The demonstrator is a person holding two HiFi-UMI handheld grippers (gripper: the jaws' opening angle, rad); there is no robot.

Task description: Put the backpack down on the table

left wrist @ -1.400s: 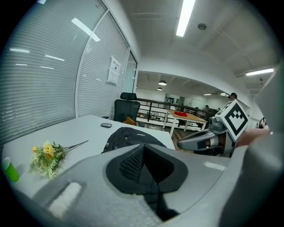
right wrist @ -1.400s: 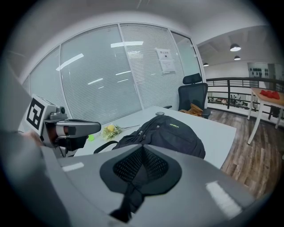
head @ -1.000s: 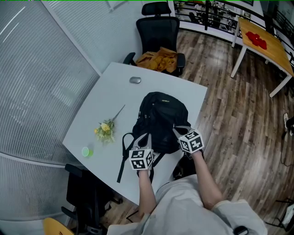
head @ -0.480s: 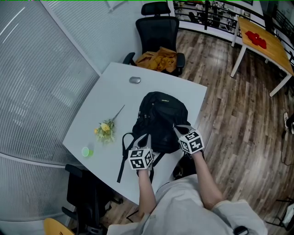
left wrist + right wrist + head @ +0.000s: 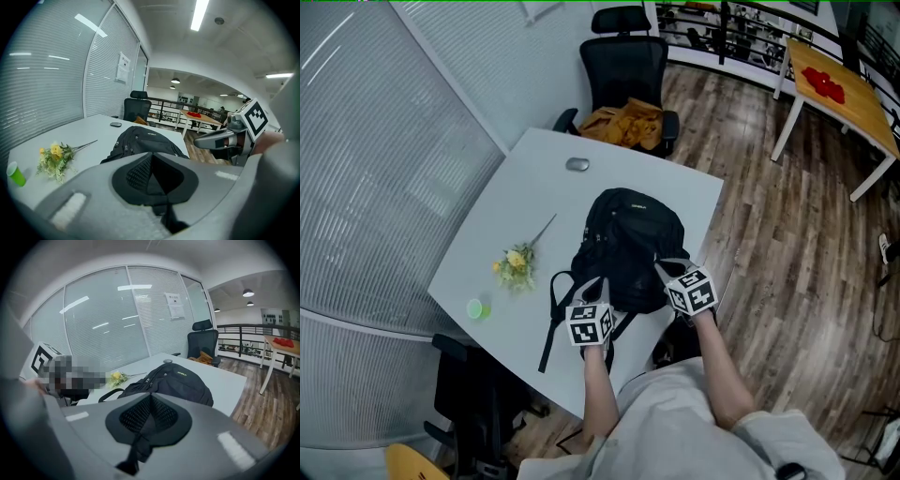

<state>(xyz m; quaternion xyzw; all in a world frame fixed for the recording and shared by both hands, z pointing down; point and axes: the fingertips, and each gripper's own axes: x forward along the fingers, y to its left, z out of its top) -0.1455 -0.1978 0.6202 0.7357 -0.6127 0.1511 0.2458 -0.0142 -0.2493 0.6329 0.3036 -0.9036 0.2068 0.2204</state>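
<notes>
A black backpack (image 5: 628, 242) lies on the white table (image 5: 525, 202), its straps toward me. My left gripper (image 5: 592, 289) is at its near left corner. In the left gripper view that gripper (image 5: 152, 174) is shut on a black mesh padded strap (image 5: 140, 171), with the backpack (image 5: 140, 139) just beyond. My right gripper (image 5: 663, 269) is at the near right corner. The right gripper view shows it (image 5: 149, 417) shut on the other mesh strap (image 5: 161, 414), the backpack (image 5: 180, 378) resting behind. A loose strap (image 5: 551, 323) trails over the table to the left.
A small yellow bouquet (image 5: 516, 264) and a green cup (image 5: 475, 308) lie left of the backpack, a grey mouse (image 5: 577, 164) at the far edge. An office chair with orange cloth (image 5: 623, 117) stands beyond the table, another chair (image 5: 478, 398) near left, a wooden table (image 5: 844, 84) far right.
</notes>
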